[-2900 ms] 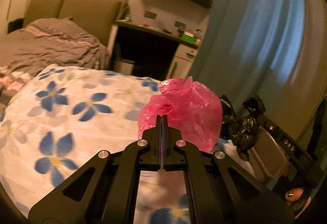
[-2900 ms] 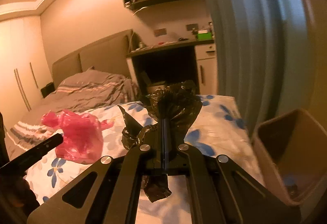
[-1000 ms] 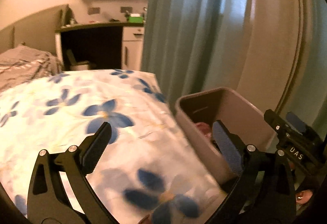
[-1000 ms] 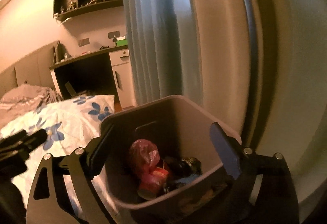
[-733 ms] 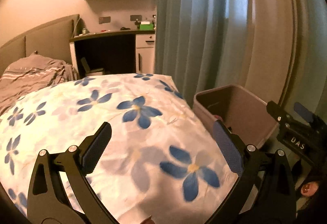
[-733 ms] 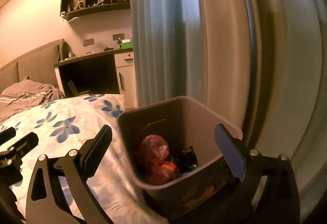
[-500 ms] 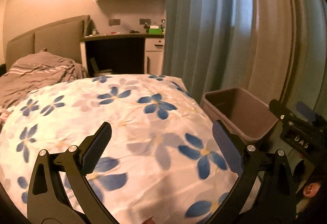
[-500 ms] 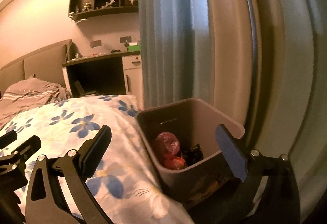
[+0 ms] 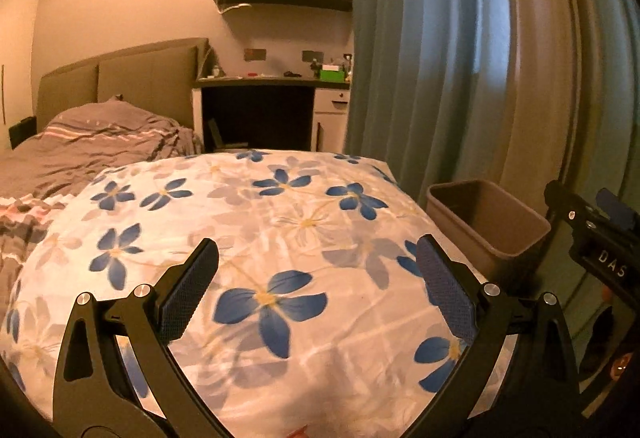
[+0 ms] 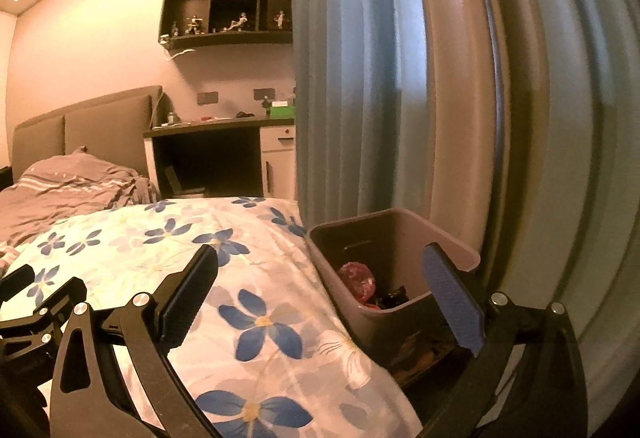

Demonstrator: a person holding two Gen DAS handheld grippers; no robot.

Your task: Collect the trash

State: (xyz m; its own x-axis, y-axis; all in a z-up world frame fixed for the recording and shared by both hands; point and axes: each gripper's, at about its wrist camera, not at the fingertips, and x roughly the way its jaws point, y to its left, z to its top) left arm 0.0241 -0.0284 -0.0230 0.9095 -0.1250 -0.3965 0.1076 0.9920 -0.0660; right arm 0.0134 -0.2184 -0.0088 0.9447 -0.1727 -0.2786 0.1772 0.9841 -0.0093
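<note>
- While both grippers stand wide and empty, the left gripper [image 9: 316, 278] hangs over the floral duvet [image 9: 248, 238] beside the waste bin [image 10: 400, 238].
- Red bag [image 10: 357, 277] and black bag [image 10: 390, 296] lie inside the bin.
- Right gripper [image 10: 320, 286] hangs beside the bin, nothing between its fingers.
- Judgement: deposit step done; next move calls for finding further trash, none visible.

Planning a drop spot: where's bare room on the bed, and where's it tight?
Free: the floral duvet, bare from the rumpled grey blanket across to the bin-side edge. Tight: the bin sits close between bed and curtain, already holding bagged trash.
</note>
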